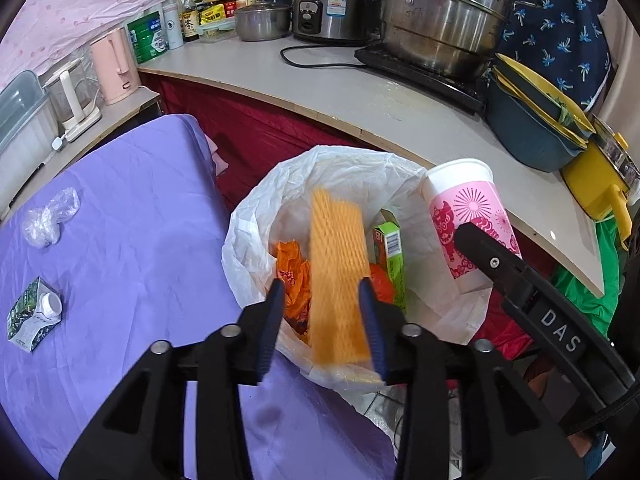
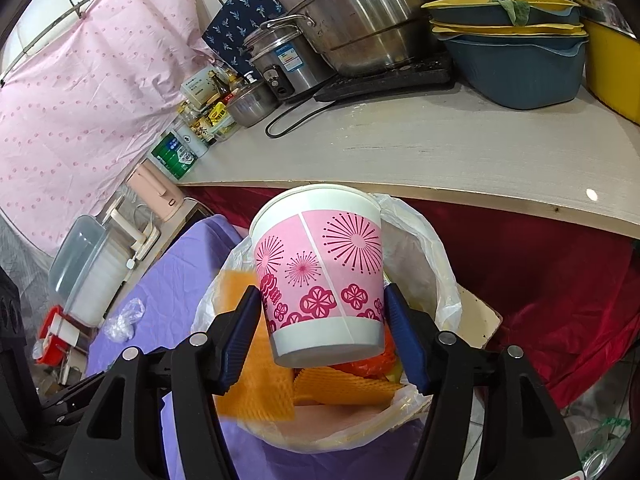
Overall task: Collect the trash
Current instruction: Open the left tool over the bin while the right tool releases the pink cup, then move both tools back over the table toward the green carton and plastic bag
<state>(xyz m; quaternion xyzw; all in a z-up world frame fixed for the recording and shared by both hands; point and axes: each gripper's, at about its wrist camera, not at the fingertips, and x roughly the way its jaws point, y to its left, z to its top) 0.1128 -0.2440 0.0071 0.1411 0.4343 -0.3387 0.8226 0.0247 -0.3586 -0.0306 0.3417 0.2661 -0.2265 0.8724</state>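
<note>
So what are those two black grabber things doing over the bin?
A person is picking up trash with a gripper in each hand. The left gripper is over the trash bin with an orange foam sheet between its fingers; the sheet looks blurred, so it may be dropping in. The right gripper holds a pink paper cup above the bin. A crumpled clear wrapper and a small carton lie on the purple cloth.

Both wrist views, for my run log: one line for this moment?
left gripper: foam sheet between fingers, blurred, over bin bag | right gripper: shut on cup, over bag
</note>
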